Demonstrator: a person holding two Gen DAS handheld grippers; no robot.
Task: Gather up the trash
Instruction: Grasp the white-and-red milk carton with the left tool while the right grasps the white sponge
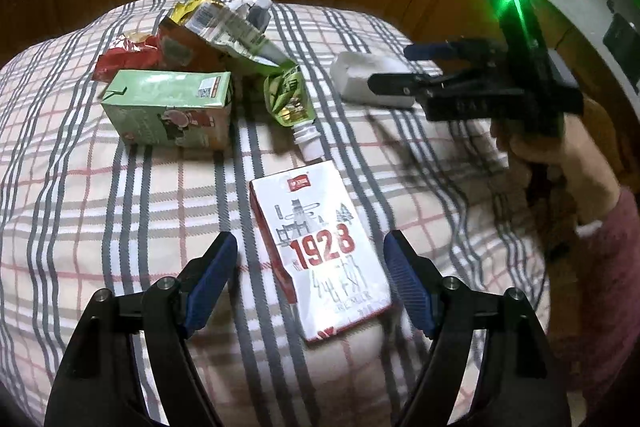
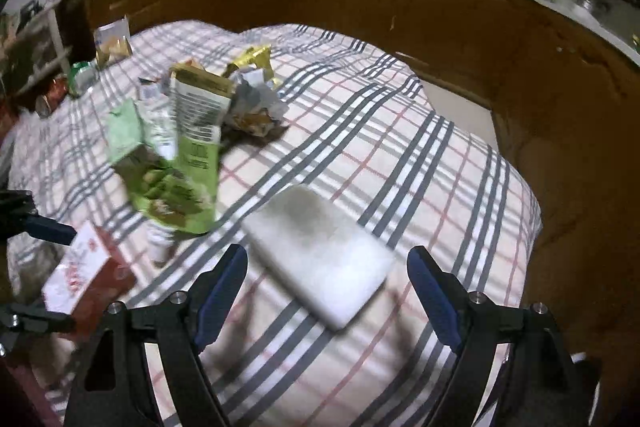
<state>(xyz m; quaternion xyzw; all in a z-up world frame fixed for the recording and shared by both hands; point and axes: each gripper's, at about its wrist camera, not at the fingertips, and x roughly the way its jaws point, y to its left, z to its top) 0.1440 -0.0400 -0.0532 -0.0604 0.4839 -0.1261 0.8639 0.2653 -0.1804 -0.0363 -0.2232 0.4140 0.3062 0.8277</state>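
Observation:
A white and red "1928" milk carton (image 1: 320, 251) lies flat on the plaid cloth between the open fingers of my left gripper (image 1: 310, 255); contact cannot be told. The carton also shows in the right wrist view (image 2: 86, 279), with my left gripper (image 2: 36, 271) around it. A white flat packet (image 2: 320, 255) lies just ahead of my open, empty right gripper (image 2: 328, 267), and shows in the left wrist view (image 1: 364, 83) beside my right gripper (image 1: 390, 67). Behind lie a green carton (image 1: 168, 111), a green spouted pouch (image 1: 292, 103) and a pile of wrappers (image 1: 216, 27).
The plaid-covered table (image 2: 400, 147) ends on the right at a drop beside dark wooden cabinets (image 2: 520, 47). A can and small packets (image 2: 80, 75) sit at the far left edge. A hand (image 1: 560, 155) holds the right gripper.

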